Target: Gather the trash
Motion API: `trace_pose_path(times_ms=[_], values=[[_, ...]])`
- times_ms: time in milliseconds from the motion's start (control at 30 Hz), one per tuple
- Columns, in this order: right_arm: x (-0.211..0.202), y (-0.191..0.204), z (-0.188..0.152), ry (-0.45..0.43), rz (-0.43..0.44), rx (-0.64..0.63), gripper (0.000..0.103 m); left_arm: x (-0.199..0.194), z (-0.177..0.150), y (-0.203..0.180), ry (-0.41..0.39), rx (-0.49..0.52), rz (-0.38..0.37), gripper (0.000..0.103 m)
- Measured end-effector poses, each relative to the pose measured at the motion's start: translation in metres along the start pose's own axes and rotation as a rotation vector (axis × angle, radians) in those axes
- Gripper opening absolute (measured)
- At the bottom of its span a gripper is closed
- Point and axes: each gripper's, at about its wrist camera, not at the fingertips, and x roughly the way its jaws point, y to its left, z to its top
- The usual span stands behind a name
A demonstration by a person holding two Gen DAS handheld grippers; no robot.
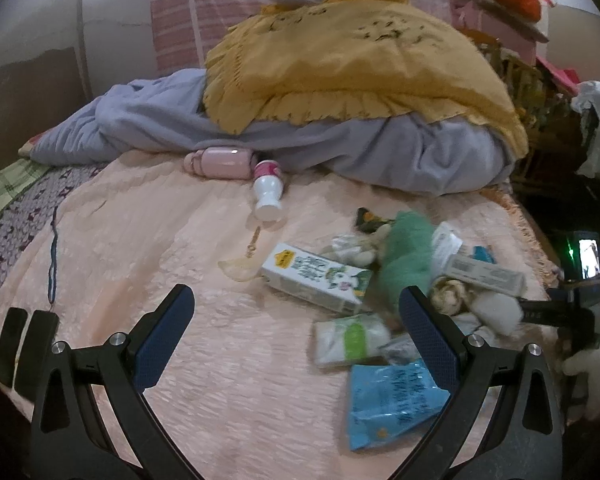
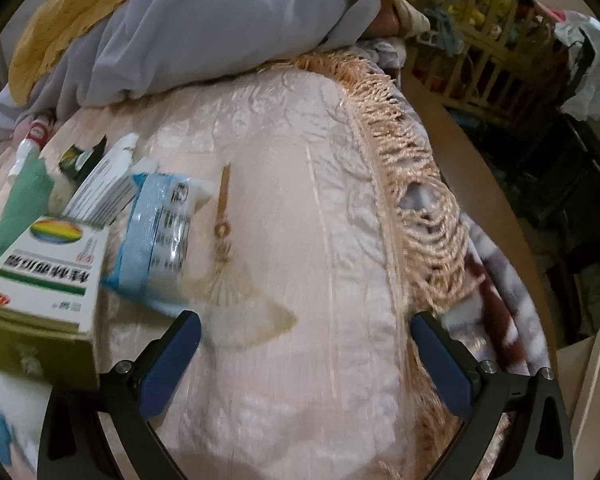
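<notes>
Pink textured bedspread (image 1: 140,240) with tasselled fringe (image 2: 420,184) over the bed. Grey blanket (image 1: 400,152) bunched at the far end, yellow frilled cloth (image 1: 340,60) draped on top. Pink flask (image 1: 220,162) lying against the blanket. Wooden crib rails (image 2: 480,52) beside the bed.

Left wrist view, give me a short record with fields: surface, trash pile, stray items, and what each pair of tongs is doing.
surface: pink bedspread, grey blanket bunched at the back
trash pile: milk carton, blue packet, tissue pack, green cloth
stray items: white bottle lying on its side, pink flask behind it
left tongs: open, empty, above the bedspread
right tongs: open, empty, near the fringe
</notes>
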Motion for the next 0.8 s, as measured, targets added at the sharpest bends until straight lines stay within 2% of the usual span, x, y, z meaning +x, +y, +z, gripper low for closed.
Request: trace_pose_path(times_ms=[133, 267, 433, 600, 800], values=[[-0.041, -0.01, -0.015, -0.075, 0.018, 0.041, 0.103, -0.011, -0.003, -0.011, -0.034, 0.016, -0.018, 0.102], [-0.103, -0.013, -0.024, -0.205, 0.067, 0.075, 0.103, -0.023, -0.003, -0.019, -0.065, 0.023, -0.031, 0.102], [-0.168, 0.004, -0.033, -0.37, 0.104, 0.064, 0.103, -0.036, 0.003, -0.03, -0.102, 0.025, -0.045, 0.102], [-0.206, 0.024, -0.035, -0.473, 0.127, 0.047, 0.103, -0.045, 0.009, -0.037, -0.126, 0.027, -0.053, 0.102], [-0.226, 0.042, -0.034, -0.525, 0.135, 0.023, 0.103, -0.052, 0.017, -0.037, -0.146, 0.012, -0.066, 0.102]])
